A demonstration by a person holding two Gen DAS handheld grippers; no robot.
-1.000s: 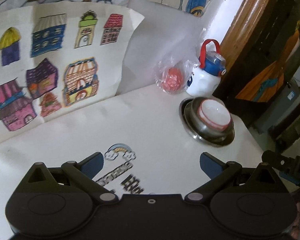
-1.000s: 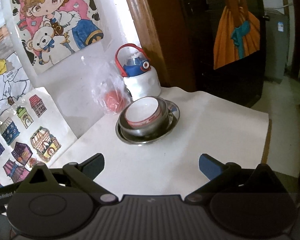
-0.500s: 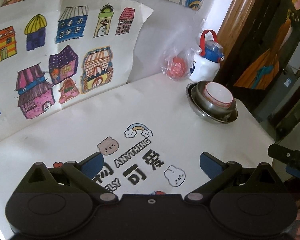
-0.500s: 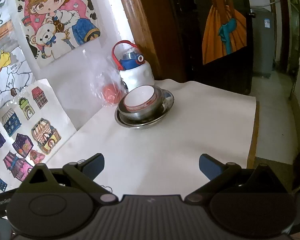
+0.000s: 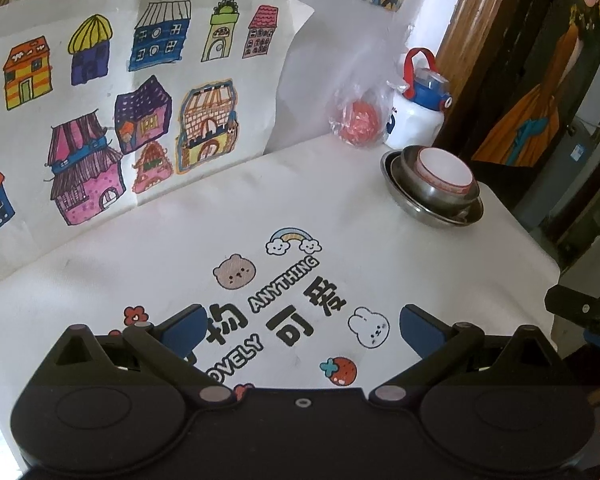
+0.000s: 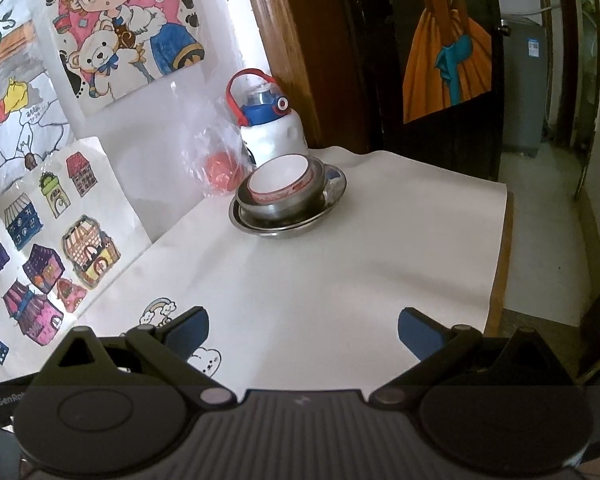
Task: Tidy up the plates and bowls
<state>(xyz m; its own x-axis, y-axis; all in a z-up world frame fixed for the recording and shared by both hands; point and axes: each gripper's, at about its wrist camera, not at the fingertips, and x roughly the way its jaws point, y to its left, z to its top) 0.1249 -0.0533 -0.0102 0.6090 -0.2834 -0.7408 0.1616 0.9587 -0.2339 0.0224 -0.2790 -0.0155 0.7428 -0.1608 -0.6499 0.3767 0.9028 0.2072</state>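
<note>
Both tools spread wide and empty, left tool [image 5: 302,330] and right tool [image 6: 303,330] above the counter [image 6: 340,272], white bowl [image 6: 281,178] nested in steel bowl [image 6: 288,200] on steel plate [image 6: 336,188].

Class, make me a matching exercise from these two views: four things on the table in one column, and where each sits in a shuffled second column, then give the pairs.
Things
1. white bowl
2. steel bowl
3. steel plate
4. water bottle

Places
A. lowest in the stack, on the tablecloth
B. behind the stack, near the wooden door frame
C. topmost, nested inside the metal bowl
D. middle of the stack, on the plate

Pairs: 1-C, 2-D, 3-A, 4-B
</note>
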